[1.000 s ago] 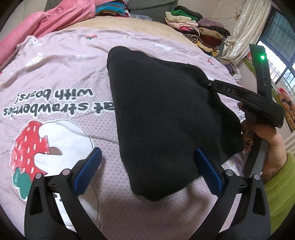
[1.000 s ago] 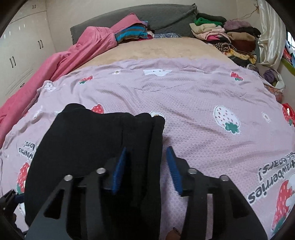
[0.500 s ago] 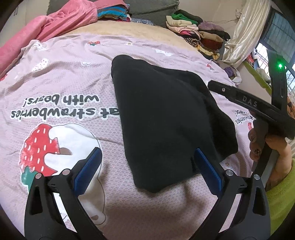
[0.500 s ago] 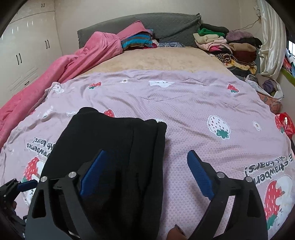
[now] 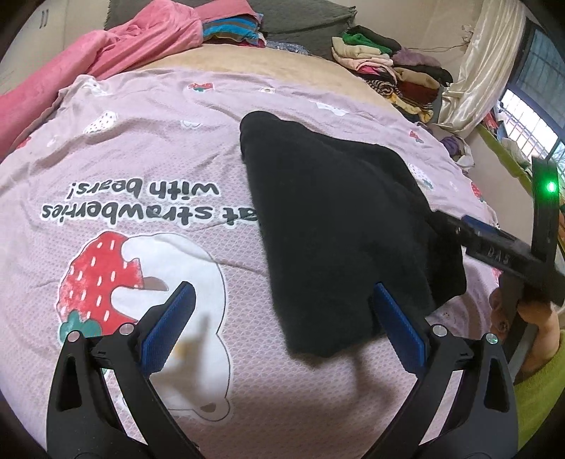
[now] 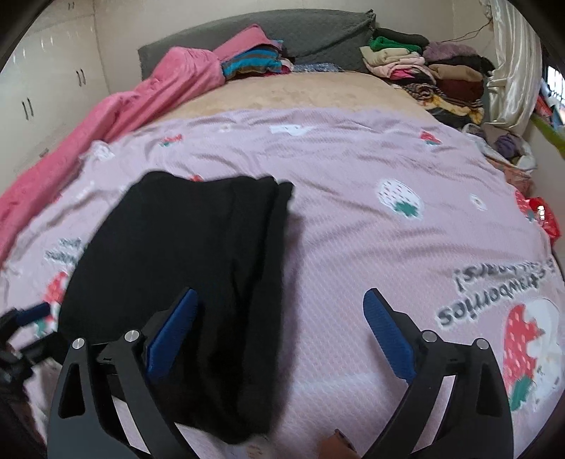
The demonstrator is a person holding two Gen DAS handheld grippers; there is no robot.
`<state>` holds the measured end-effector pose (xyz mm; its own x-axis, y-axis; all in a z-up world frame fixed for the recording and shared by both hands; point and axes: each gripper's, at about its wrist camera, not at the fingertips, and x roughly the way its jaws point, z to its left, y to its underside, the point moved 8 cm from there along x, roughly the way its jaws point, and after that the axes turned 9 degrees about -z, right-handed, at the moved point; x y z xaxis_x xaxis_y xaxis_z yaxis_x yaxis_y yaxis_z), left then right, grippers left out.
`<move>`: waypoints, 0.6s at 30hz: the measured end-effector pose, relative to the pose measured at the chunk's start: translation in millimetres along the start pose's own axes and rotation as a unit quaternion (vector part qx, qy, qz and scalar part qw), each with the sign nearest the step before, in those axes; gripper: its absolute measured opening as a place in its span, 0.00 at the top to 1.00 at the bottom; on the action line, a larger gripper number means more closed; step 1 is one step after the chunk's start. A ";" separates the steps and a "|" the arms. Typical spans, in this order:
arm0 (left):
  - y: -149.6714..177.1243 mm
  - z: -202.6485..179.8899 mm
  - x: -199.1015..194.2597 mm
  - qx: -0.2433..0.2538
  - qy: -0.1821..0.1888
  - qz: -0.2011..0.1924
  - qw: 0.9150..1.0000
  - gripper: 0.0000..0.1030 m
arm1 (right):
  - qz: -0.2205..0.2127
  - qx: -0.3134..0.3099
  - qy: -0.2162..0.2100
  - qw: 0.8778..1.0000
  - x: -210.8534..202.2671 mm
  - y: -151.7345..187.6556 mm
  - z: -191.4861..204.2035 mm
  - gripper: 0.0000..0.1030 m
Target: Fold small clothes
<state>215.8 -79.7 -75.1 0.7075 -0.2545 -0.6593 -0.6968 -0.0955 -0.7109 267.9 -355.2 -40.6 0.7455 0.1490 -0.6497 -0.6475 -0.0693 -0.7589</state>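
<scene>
Folded black fleece garment (image 5: 339, 226) lies flat on the lilac strawberry-print bedspread (image 5: 141, 148), about mid-bed. Left claw (image 5: 282, 328) gapes wide, blue pads clear of cloth; the garment's near corner sits between its fingers at 1 o'clock, untouched. Right claw (image 6: 279, 339) also stands wide apart, gripping nothing; the garment's right edge runs under its left finger, from 7 up to 11 o'clock. Pink crumpled blanket (image 6: 116, 116) at 10 o'clock, stacked folded clothes pile (image 6: 434, 77) at 1 o'clock by the grey headboard (image 6: 310, 31).
</scene>
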 end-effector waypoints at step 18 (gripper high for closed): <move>-11.0 -1.2 -30.1 0.006 -0.003 -0.028 1.000 0.09 | -0.075 0.016 -0.012 0.997 -72.0 -12.3 4.2 0.04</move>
<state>202.1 -72.2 -47.1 0.7466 -0.2440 -0.6190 -0.6540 -0.0983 -0.7501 221.6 -361.0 15.7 0.8308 0.1793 -0.5269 -0.5335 -0.0133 -0.8457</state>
